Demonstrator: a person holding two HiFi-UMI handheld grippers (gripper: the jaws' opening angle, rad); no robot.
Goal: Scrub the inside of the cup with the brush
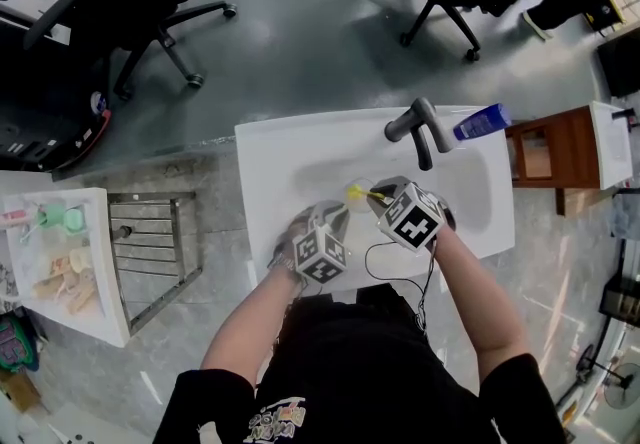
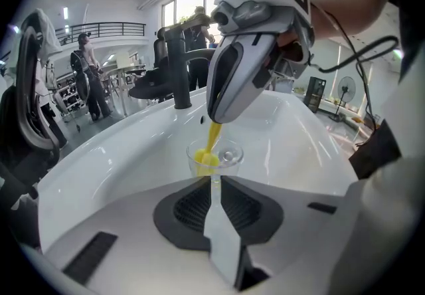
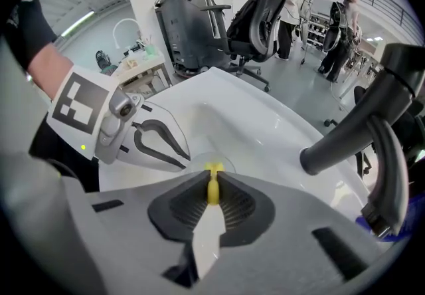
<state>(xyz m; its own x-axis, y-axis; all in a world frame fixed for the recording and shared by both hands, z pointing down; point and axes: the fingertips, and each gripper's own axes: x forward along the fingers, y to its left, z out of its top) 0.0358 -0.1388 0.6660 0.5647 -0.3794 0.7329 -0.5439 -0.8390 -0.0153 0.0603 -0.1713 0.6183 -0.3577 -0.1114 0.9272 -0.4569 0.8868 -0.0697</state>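
A small clear cup (image 2: 228,153) hangs over the white sink (image 1: 290,162). My left gripper (image 2: 212,184) is shut on the cup's near wall. A yellow brush (image 2: 208,154) reaches down into the cup, its head inside the glass. My right gripper (image 3: 213,199) is shut on the brush's yellow handle (image 3: 213,187) and comes in from above the cup (image 1: 356,194). In the head view the two grippers meet over the basin, the left (image 1: 335,217) beside the right (image 1: 385,198). The cup's base is hidden behind my jaws.
A dark faucet (image 1: 420,127) stands at the sink's far rim, with a blue bottle (image 1: 483,120) beside it. A wooden stand (image 1: 555,152) is to the right. A metal rack (image 1: 150,252) and a white tray of items (image 1: 60,262) lie to the left. Office chairs stand beyond.
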